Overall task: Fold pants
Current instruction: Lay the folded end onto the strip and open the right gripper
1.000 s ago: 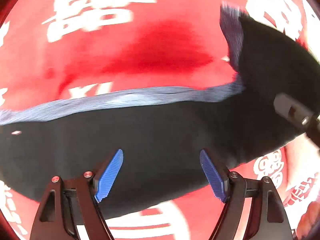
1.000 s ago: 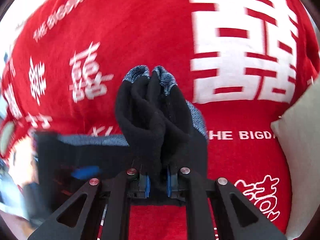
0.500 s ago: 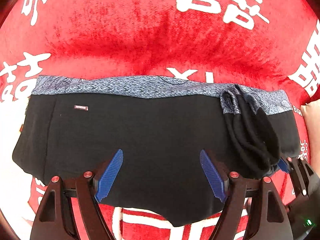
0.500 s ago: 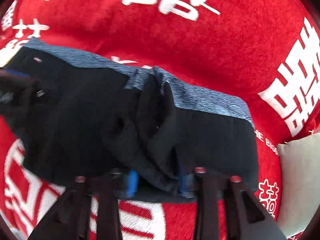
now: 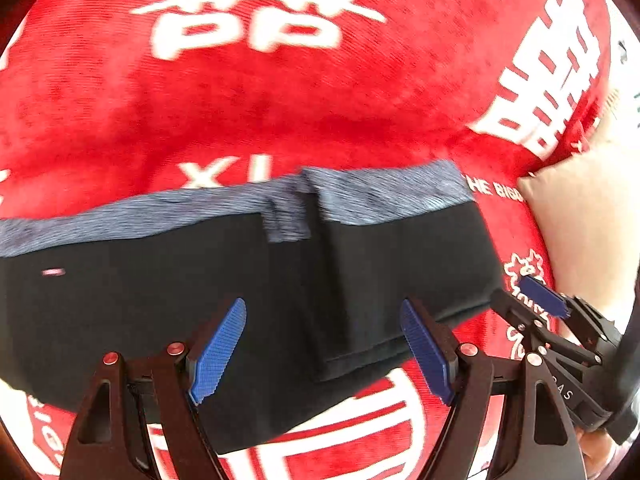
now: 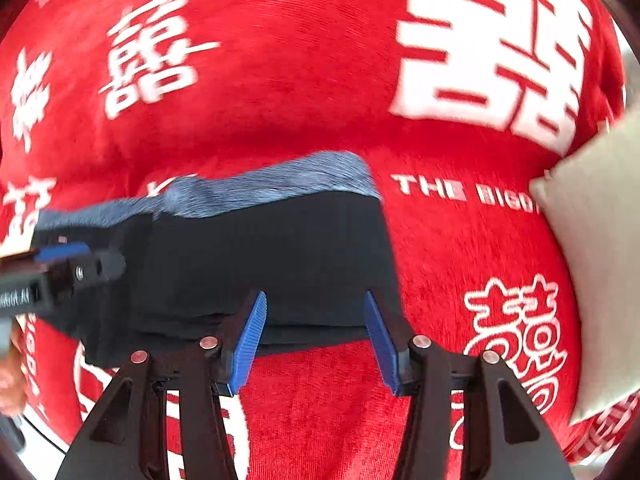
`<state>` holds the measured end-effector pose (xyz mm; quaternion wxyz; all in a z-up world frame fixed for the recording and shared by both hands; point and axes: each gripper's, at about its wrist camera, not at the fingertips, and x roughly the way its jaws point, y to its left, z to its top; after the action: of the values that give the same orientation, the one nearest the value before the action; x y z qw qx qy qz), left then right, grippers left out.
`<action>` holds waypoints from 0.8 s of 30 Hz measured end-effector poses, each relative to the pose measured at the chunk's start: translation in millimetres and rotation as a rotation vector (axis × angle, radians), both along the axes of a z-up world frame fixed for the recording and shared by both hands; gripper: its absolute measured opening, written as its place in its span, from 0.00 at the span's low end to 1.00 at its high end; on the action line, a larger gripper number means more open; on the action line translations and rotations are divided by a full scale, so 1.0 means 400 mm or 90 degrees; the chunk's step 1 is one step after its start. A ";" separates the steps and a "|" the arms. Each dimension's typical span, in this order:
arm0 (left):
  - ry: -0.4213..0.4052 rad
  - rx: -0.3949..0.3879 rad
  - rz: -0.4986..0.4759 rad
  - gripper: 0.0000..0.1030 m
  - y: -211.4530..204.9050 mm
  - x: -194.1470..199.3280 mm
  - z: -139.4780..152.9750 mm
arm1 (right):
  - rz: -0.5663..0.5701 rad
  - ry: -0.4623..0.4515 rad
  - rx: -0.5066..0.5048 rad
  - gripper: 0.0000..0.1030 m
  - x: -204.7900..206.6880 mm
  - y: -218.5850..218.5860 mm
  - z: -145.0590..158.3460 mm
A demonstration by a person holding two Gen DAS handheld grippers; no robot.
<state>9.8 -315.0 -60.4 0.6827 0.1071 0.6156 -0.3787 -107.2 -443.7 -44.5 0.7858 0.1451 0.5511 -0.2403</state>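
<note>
Black folded pants with a grey-blue waistband (image 5: pixel 200 288) lay on a red cloth with white characters (image 5: pixel 280 112), left tongs (image 5: pixel 324 344) stood apart over them, right tongs (image 6: pixel 314 340) were opening at six o'clock of the fold, gripping nothing

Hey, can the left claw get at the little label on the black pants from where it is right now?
Probably yes. The left claw hangs open over the black pants, and the small label lies bare on the cloth off to the side in its view. Nothing covers it; the right claw is at the other end.
</note>
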 end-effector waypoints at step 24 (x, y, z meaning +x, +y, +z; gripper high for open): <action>0.070 0.028 -0.027 0.06 -0.003 -0.087 -0.091 | -0.018 -0.008 0.118 0.40 -0.083 -0.047 -0.020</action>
<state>-24.9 -316.1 -96.7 0.6372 0.1138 0.6579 -0.3849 -140.3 -462.5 -52.3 0.7691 0.2268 0.5637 -0.1983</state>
